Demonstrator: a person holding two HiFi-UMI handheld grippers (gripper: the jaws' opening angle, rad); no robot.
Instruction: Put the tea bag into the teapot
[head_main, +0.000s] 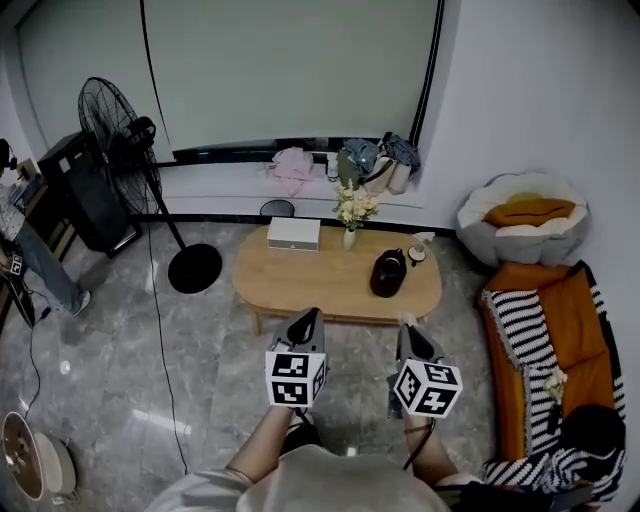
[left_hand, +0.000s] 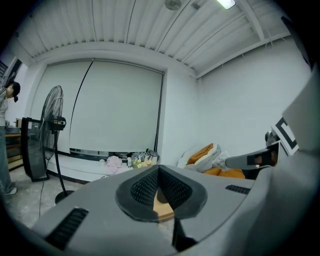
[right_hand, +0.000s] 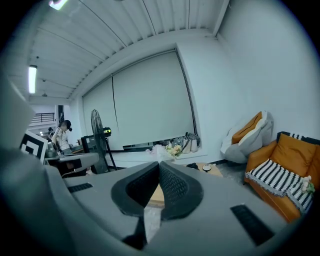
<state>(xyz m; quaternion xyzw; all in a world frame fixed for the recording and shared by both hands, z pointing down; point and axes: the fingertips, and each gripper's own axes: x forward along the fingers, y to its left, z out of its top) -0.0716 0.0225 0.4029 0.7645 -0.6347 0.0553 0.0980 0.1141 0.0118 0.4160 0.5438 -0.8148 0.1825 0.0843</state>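
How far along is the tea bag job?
Nothing looks done yet. The teapot sits on the wooden table, well away from both grippers. In hand: nothing, as the left gripper and right gripper are shut and empty. Still left: find the tea bag, which I cannot make out, and put it in.

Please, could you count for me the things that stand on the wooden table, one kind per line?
White box: 1
Vase with flowers: 1
Dark teapot: 1
Small round cup: 1
Small white item, too small to identify: 1
Total: 5
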